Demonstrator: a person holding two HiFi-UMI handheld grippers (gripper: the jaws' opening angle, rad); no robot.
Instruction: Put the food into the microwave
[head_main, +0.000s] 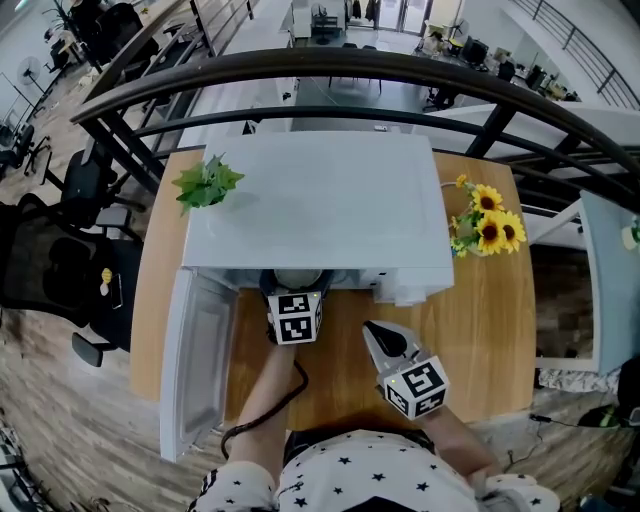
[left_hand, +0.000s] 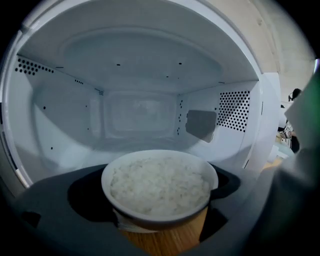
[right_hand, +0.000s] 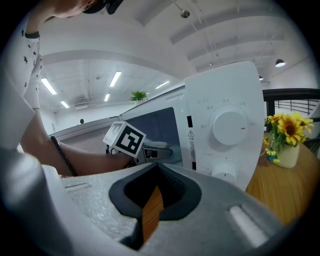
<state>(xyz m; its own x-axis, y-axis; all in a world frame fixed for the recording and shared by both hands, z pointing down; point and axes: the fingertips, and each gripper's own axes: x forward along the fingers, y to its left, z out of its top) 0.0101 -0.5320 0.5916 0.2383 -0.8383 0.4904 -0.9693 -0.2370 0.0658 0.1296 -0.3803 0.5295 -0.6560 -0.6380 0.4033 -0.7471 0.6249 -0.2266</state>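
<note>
**Bowl of rice (left_hand: 159, 186) at the microwave (head_main: 320, 205) mouth**

The microwave stands on the bench (head_main: 480, 340), its door (head_main: 195, 360) swung open at its left. The left gripper (head_main: 294, 300) has its jaws clamped on the bowl of rice, just at the microwave's opening. The right gripper (head_main: 383, 340), before the microwave's control panel (right_hand: 227, 125), has jaws closed on nothing

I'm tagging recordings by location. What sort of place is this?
Probably an open-plan office: black office chairs, desks beyond a dark railing, and a microwave on a wooden table.
</note>
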